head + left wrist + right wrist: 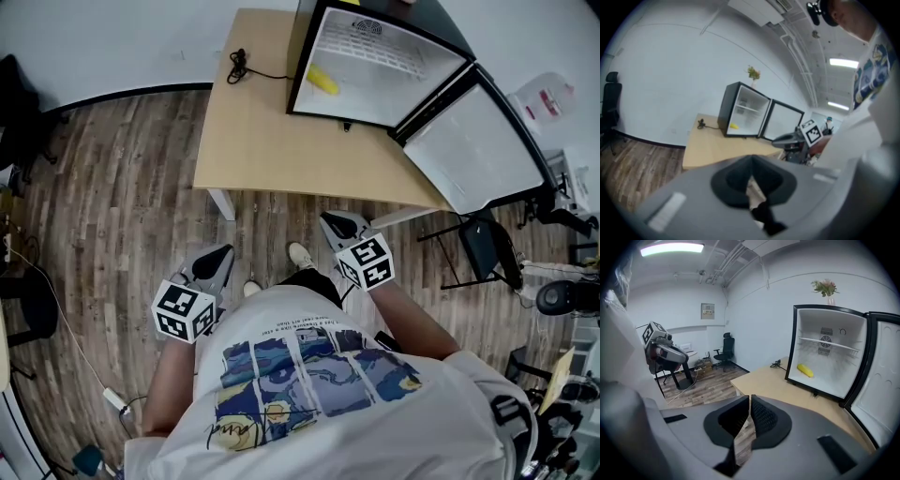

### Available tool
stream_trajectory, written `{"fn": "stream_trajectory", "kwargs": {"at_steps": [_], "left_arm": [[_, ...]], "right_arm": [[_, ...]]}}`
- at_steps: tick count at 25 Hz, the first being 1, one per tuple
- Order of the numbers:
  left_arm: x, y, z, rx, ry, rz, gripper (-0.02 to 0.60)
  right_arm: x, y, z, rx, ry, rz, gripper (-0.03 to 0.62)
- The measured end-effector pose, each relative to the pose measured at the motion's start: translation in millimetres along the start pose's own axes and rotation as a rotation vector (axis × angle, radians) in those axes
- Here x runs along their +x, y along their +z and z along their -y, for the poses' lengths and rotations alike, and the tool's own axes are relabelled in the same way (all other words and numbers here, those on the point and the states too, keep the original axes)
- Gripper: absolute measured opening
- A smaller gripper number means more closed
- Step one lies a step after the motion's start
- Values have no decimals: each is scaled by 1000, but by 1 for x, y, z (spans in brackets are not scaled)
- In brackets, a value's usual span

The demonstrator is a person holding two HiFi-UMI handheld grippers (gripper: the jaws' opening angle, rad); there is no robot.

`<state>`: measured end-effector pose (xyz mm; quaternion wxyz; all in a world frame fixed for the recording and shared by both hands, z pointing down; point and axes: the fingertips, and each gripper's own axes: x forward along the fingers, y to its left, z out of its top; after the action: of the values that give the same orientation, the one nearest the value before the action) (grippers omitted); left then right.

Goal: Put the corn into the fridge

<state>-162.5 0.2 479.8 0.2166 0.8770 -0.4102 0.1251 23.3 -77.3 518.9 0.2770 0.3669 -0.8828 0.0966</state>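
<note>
- Already, in the head view, the corn (322, 80) lies inside the mini fridge (394, 80) at 12 o'clock. Its door (473, 150) hangs wide toward 2 o'clock, and left that way it would let the cold out.
- Left gripper view: the left gripper (750, 180) is pressed together and empty, with the corn at 12 o'clock.
- Right gripper view: the right gripper (750, 411) is pressed together and empty. A hard shove on the door at 3 o'clock could roll the corn.

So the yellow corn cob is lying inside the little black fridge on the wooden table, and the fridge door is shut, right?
Not quite. The yellow corn cob does lie inside the little black fridge on the wooden table, but the fridge door is wide open, not shut. The right gripper view shows it swung out to the right.
</note>
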Motion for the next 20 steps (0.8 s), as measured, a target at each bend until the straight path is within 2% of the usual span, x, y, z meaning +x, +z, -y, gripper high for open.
{"fn": "stream_trajectory", "kwargs": {"at_steps": [8,20], "left_arm": [[-19,-8,-11,-23,40,13,9],[-28,-10,-18,-27,44,20,9]], "right_arm": [[5,21,-20,-57,26,30,17],[10,36,-43,-92,60,45,14]]}}
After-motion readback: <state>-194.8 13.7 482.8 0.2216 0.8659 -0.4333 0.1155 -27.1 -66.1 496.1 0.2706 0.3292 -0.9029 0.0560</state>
